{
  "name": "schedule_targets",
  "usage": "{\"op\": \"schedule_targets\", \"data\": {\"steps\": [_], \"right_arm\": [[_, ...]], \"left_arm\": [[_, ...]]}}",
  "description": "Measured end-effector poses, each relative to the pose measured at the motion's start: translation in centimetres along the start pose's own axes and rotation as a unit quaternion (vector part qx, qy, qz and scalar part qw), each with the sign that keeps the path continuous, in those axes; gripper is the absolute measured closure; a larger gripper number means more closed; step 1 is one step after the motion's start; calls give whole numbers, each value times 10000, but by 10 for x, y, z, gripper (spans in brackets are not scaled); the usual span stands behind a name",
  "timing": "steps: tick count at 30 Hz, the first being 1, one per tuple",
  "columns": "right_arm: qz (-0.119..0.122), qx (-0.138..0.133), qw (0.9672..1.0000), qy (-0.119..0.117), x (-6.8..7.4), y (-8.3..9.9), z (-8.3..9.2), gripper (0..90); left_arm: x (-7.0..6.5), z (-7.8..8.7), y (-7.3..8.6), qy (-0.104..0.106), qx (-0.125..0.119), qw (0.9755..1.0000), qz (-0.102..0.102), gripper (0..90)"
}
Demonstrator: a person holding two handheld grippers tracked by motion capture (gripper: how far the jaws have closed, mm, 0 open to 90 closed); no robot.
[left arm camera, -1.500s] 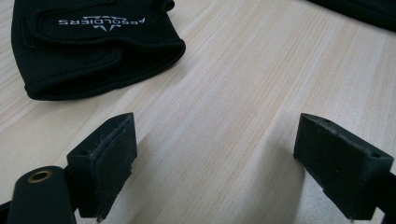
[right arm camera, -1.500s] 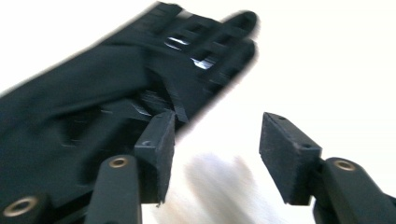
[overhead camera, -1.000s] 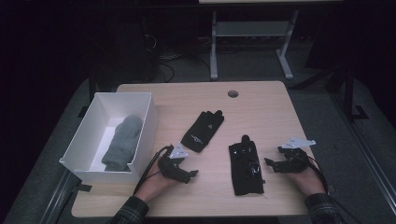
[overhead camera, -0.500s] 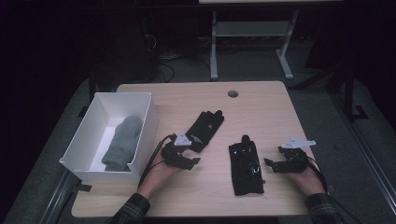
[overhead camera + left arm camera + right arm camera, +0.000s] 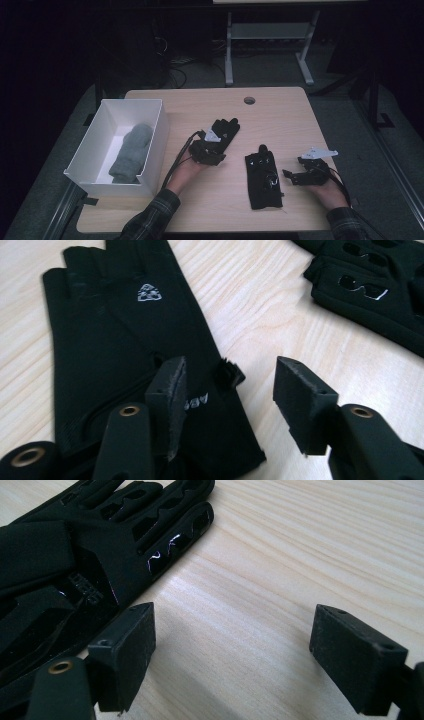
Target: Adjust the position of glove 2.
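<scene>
We see L gripper [image 5: 227, 390] jaws just been closing, part-open over black glove [image 5: 125, 340] cuff, no pinch | glove just right of white box [image 5: 100, 172] | R gripper [image 5: 232, 655] wide open, nothing between.

Two black gloves [image 5: 222, 134] [image 5: 263, 176] lie on the tabletop [image 5: 280, 115], one grey mitten [image 5: 131, 152] sits in one white box [image 5: 155, 142], and two hand-held grippers [image 5: 206, 150] [image 5: 302, 175] are present
</scene>
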State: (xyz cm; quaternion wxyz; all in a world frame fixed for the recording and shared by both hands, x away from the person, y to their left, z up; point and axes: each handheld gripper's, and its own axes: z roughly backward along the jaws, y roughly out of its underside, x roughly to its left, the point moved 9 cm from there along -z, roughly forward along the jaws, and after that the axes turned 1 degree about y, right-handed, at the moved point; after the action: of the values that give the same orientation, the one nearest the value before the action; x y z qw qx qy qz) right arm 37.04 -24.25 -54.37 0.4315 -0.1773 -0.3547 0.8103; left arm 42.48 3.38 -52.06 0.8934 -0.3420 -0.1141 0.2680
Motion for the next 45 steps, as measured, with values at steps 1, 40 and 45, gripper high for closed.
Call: {"op": "schedule_targets", "data": {"steps": [1,40,45], "right_arm": [[0,0,10000,0,0,0,0,184],[-11,-12,10000,-2,1,0,0,184],[2,-15,10000,3,1,-1,0,185]], "left_arm": [[0,-3,-1,-14,-6,10000,-48,502],[-60,70,62,709,105,9974,120,727],[-50,73,46,584,-124,9981,159,585]]}}
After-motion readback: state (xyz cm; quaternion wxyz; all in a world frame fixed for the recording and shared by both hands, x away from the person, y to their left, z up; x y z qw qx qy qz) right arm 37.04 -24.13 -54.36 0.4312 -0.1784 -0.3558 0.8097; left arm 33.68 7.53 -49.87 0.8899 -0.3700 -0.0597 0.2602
